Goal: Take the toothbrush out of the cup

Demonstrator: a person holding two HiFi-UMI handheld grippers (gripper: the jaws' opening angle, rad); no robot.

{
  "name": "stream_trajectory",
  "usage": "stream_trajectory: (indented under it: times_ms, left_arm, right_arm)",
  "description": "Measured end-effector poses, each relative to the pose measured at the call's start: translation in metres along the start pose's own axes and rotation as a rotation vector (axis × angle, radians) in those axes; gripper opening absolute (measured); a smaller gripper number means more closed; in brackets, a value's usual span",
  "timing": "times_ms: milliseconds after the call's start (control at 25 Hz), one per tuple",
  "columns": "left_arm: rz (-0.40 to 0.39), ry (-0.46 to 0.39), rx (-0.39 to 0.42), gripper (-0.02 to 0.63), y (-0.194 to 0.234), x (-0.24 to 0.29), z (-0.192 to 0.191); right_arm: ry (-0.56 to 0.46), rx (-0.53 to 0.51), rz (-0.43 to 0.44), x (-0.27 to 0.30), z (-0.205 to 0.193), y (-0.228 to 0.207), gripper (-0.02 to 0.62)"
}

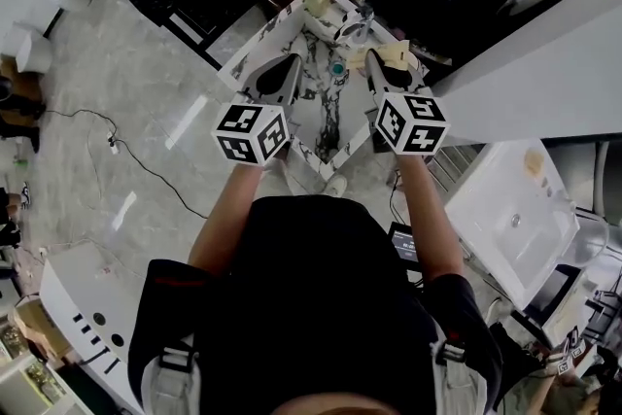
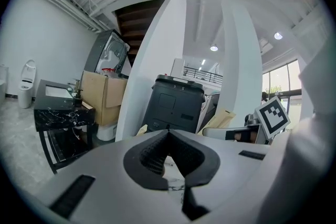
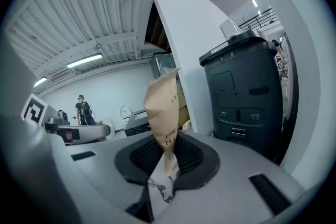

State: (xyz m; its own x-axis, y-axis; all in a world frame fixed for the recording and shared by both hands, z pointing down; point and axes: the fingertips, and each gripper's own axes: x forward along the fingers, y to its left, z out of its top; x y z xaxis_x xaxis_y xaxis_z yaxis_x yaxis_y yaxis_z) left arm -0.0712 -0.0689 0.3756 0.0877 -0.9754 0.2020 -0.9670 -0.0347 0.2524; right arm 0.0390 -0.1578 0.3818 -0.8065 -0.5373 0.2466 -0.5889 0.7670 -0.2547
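Observation:
My right gripper [image 3: 167, 140] is shut on a tan paper toothbrush packet [image 3: 165, 107], which stands up between its pads. In the head view this packet [image 1: 393, 54] sticks out past the right gripper [image 1: 377, 63] over a marble-patterned washbasin [image 1: 316, 102]. My left gripper [image 2: 167, 134] is shut with nothing between its pads, and in the head view the left gripper [image 1: 290, 65] hangs over the basin's left side. At the far end of the basin a pale cup [image 1: 321, 10] holds another tan paper piece; it is too small to tell more.
A chrome tap [image 1: 361, 21] and a green drain [image 1: 337, 68] sit on the basin. A black machine [image 3: 247, 97] and a white column [image 2: 157, 60] stand ahead. A cardboard box [image 2: 102, 94] and a black vanity [image 2: 58, 113] stand left. A white basin [image 1: 515, 219] lies at the right. A person [image 3: 83, 110] stands far off.

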Motion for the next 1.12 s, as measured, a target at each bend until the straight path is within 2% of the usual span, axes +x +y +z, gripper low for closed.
stream_trajectory:
  times_ms: [760, 1120]
  left_arm:
    - [-0.167, 0.059, -0.022, 0.011, 0.107, 0.045, 0.025]
    - [-0.220, 0.091, -0.030, 0.011, 0.165, 0.056, 0.032]
  right_arm:
    - [0.033, 0.042, -0.168, 0.100, 0.000, 0.028, 0.077]
    - [0.034, 0.061, -0.213, 0.155, -0.001, 0.053, 0.077]
